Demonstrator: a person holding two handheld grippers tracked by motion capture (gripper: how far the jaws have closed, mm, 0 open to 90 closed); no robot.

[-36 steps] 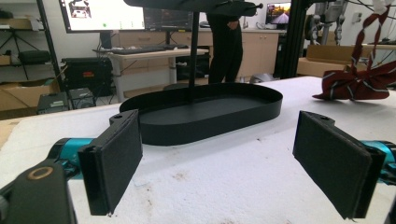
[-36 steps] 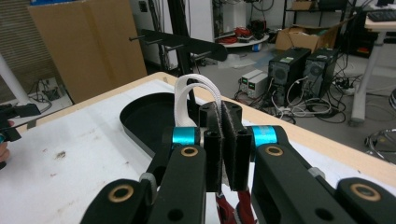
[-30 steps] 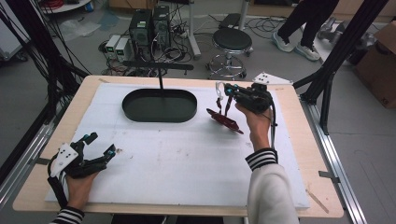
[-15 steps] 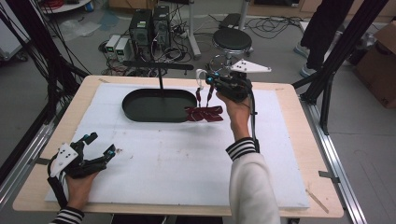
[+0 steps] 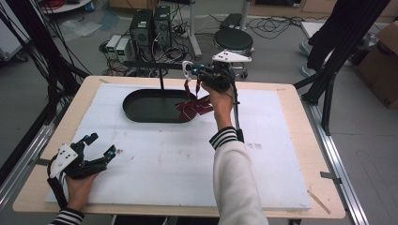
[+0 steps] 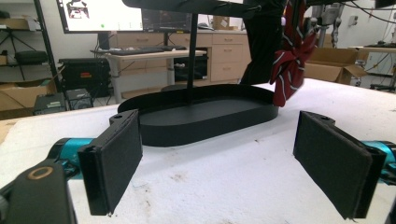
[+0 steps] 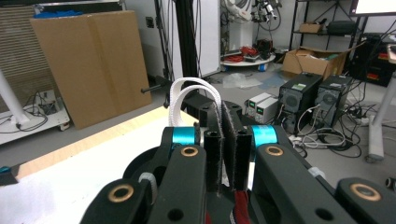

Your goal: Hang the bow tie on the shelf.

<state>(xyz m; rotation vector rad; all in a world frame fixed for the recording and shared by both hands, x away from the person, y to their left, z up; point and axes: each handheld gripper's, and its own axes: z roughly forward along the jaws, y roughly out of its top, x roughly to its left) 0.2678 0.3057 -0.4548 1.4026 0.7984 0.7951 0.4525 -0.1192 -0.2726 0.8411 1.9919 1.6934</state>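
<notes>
The right gripper [image 5: 197, 77] is clamped on the white loop [image 7: 194, 100] of a dark red striped cloth [image 5: 193, 107], which hangs above the right end of the black oval stand base [image 5: 150, 107]. The left gripper [image 5: 96, 147] rests on the surface [image 5: 164, 164], jaws released and empty.

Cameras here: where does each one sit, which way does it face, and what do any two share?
High view: above the person's side, looking forward and down on the table; both forearms and grippers show.
Left gripper view: low over the table, facing the black tray between its own open jaws.
Right gripper view: raised, facing the lab floor; its shut jaws pinch a white strap.
Shared: high and left gripper views both show the tray and the hanging red cloth.
</notes>
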